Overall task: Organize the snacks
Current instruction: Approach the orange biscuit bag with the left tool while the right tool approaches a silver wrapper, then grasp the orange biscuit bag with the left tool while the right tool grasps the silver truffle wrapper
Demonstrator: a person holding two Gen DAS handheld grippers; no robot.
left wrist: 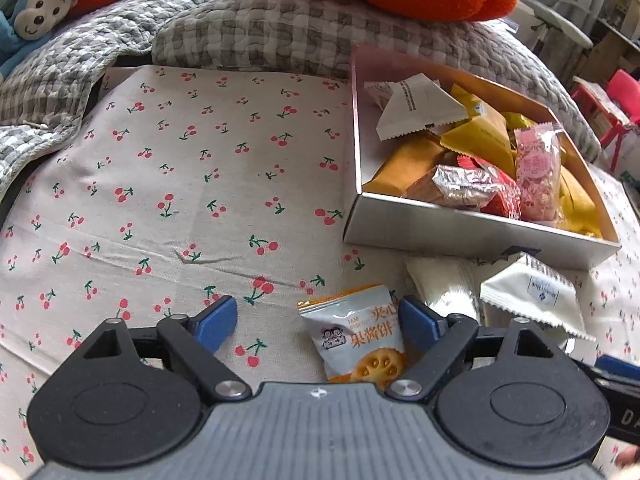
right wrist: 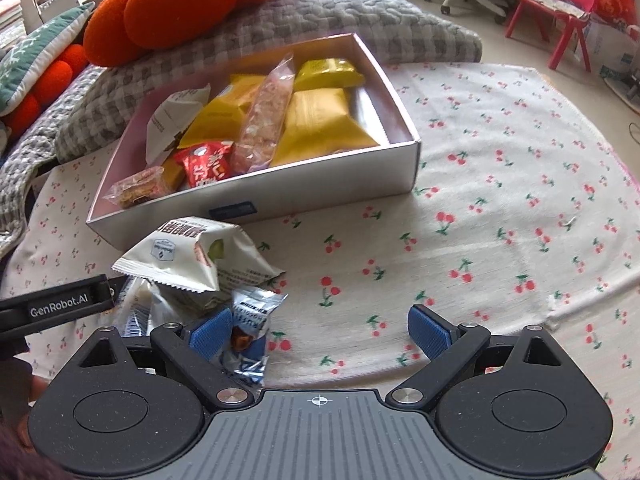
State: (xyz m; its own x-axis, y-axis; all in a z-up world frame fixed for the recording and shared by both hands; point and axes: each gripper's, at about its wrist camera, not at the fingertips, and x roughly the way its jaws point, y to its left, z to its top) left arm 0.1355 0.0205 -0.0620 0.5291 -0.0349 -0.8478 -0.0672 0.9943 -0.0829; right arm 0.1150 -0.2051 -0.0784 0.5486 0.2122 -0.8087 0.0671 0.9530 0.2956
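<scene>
Left gripper [left wrist: 316, 320] was spread wide over the cherry-print cloth [left wrist: 160, 184], nothing clamped. A jam biscuit packet [left wrist: 356, 336] lay flat on the cloth between its jaws, hard against the right blue pad [left wrist: 418, 320], well clear of the left one; can't tell if that pad actually touched it. Right gripper [right wrist: 320, 332] was also released, jaws wide, empty cloth between the pads. A small blue-and-silver snack packet [right wrist: 250, 328] sat just by its left pad [right wrist: 210, 332], partly behind it, not gripped. Above that, a white pouch [right wrist: 192, 256] rested on top of a small heap of loose packets just in front of the box. In the left wrist view the same white pouch [left wrist: 528, 292] sat to the right of the biscuit packet, beside a silvery wrapper [left wrist: 444, 288]. The open white box [right wrist: 332, 184] stood on the cloth, already holding yellow packets [right wrist: 320, 124], a long pink one [right wrist: 264, 116], a red one [right wrist: 208, 160] and a white one [right wrist: 172, 120]. Behind the box were a grey checked quilt [left wrist: 248, 36] and orange plush cushions [right wrist: 176, 8]. The left gripper's black body [right wrist: 52, 304] showed at the right view's left edge.
</scene>
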